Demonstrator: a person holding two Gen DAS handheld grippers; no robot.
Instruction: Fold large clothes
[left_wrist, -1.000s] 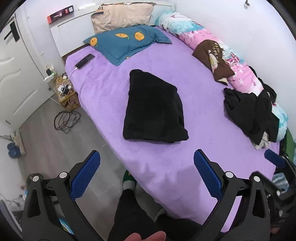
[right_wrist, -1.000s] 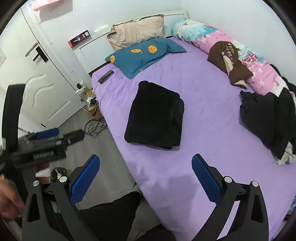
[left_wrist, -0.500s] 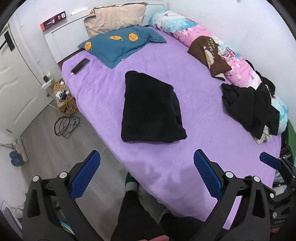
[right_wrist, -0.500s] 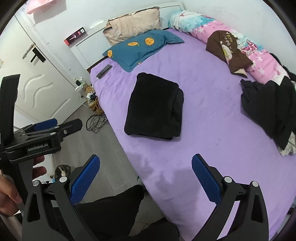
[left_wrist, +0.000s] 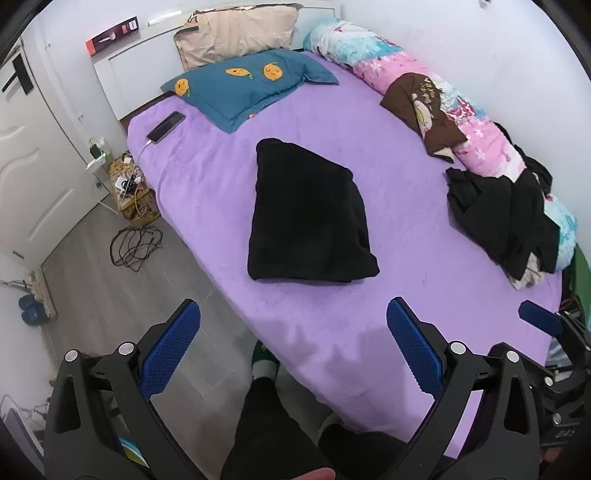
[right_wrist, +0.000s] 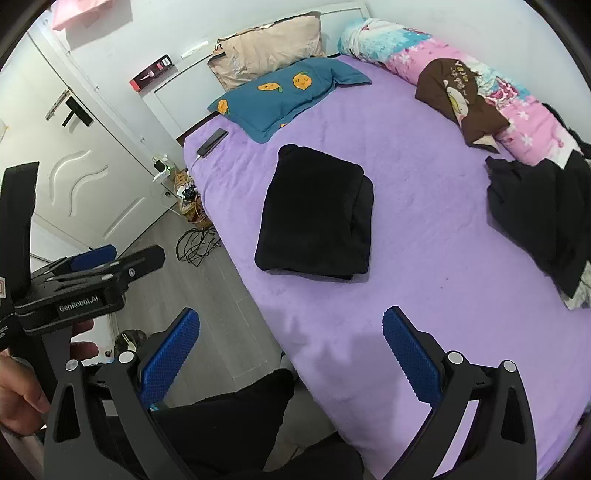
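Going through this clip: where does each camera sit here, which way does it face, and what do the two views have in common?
Left wrist: sits on the left gripper, off the bed's near edge, looking down along open fingers over the purple bed; the person's dark-clothed leg shows below, the right gripper at right.
Right wrist: sits on the right gripper, facing the same way; the left gripper and the hand holding it show at left.
Shared: folded black garment, unfolded black clothes, blue pillow, phone.
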